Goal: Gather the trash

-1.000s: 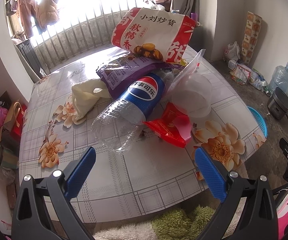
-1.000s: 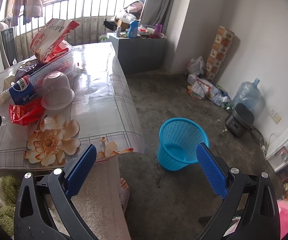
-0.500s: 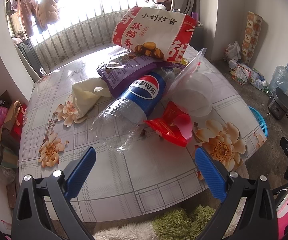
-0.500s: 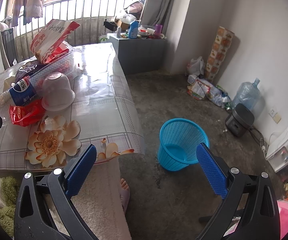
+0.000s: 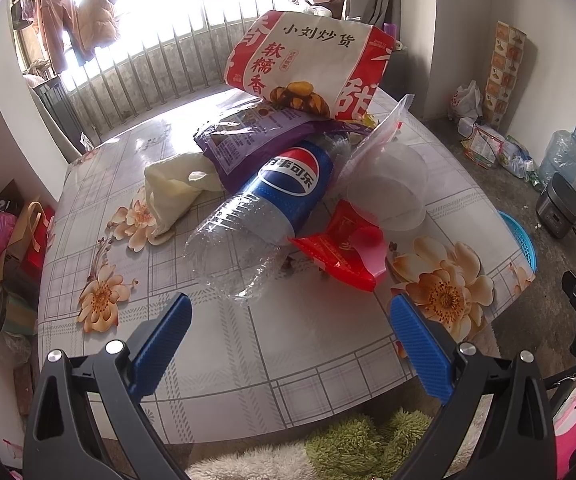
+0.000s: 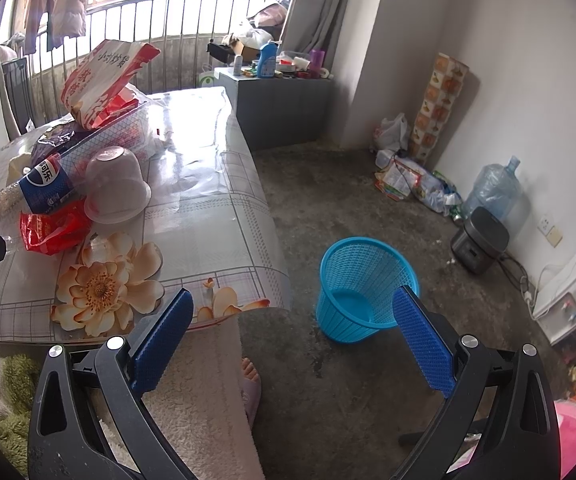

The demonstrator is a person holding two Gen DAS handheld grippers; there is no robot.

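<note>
A pile of trash lies on the flowered table (image 5: 248,360): an empty Pepsi bottle (image 5: 264,208), a red wrapper (image 5: 339,248), a clear plastic cup (image 5: 391,192), a purple snack bag (image 5: 256,144), a crumpled cream bag (image 5: 176,192) and a big red-and-white snack bag (image 5: 307,64). My left gripper (image 5: 289,328) is open and empty, just short of the bottle's base. My right gripper (image 6: 291,328) is open and empty off the table's right side, above the floor near a blue mesh basket (image 6: 363,284). The pile also shows in the right wrist view, with the cup (image 6: 116,188) upside down.
The basket's rim (image 5: 519,236) shows past the table's right edge. On the floor lie a water jug (image 6: 495,192), a dark cooker (image 6: 479,244) and bags by the wall. A grey cabinet (image 6: 284,112) stands behind the table. Bags sit left of the table (image 5: 4,236).
The left gripper has moved slightly forward, towards the bottle. The right gripper has barely moved. Both stay open.
</note>
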